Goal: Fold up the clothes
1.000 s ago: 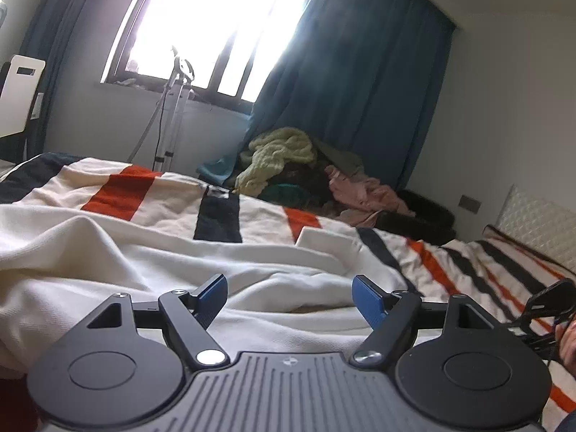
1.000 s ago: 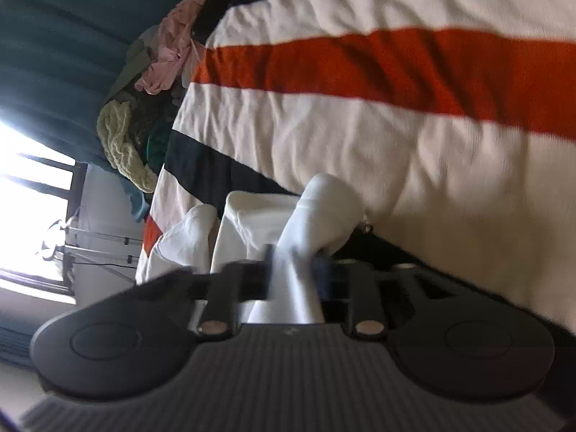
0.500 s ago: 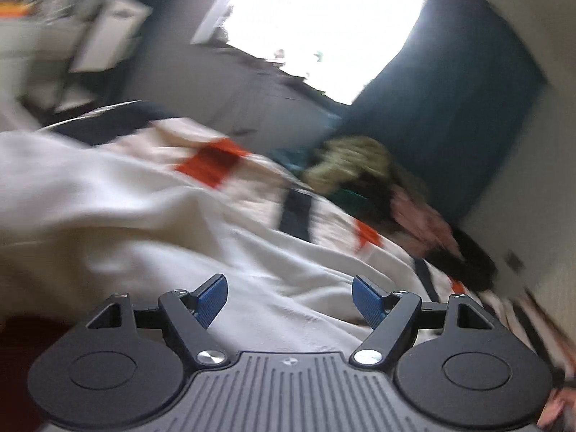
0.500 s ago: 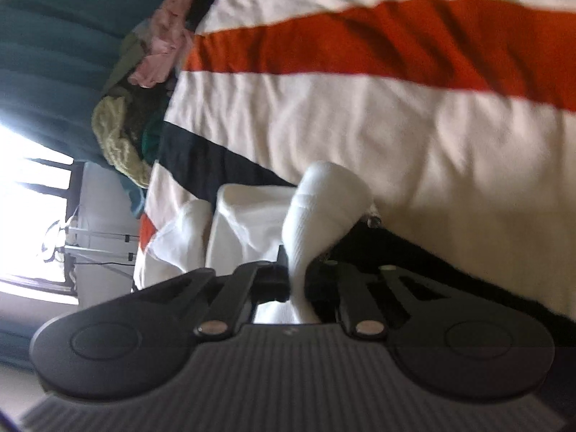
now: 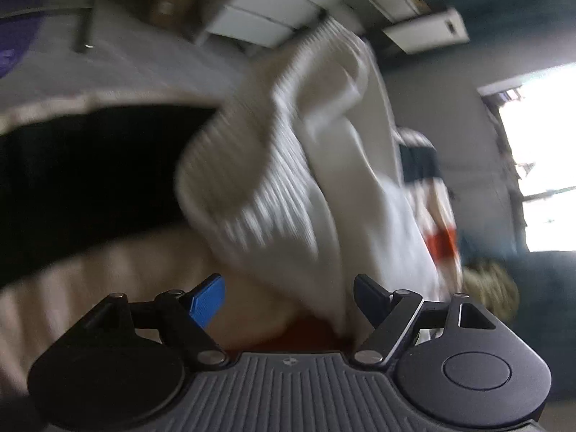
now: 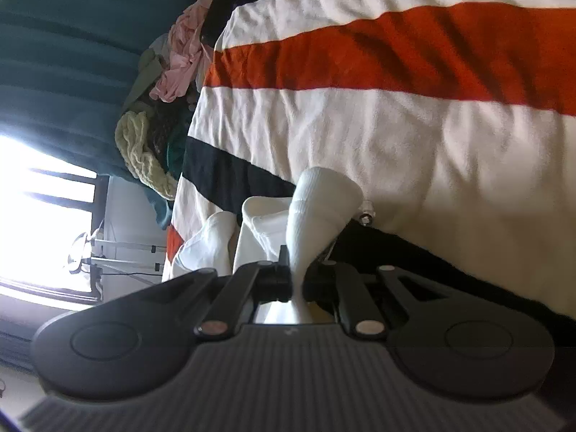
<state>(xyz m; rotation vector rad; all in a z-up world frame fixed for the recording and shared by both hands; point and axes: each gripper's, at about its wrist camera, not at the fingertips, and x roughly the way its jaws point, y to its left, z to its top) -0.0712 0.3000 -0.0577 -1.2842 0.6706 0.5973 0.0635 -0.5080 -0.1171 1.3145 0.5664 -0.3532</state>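
Gripping a ribbed cuff of the white garment, the right gripper has its jaws clamped together on the cloth, above the striped bedspread. Left gripper: jaws apart, nothing between them; the white garment hangs just ahead, blurred. Clothes pile at bed's far end, before a teal curtain. Window bright.

The white garment is soft ribbed knit cloth; the striped bedspread beside it is matt, fuzzy fabric. The right gripper is matt black plastic with shiny metal rivets.
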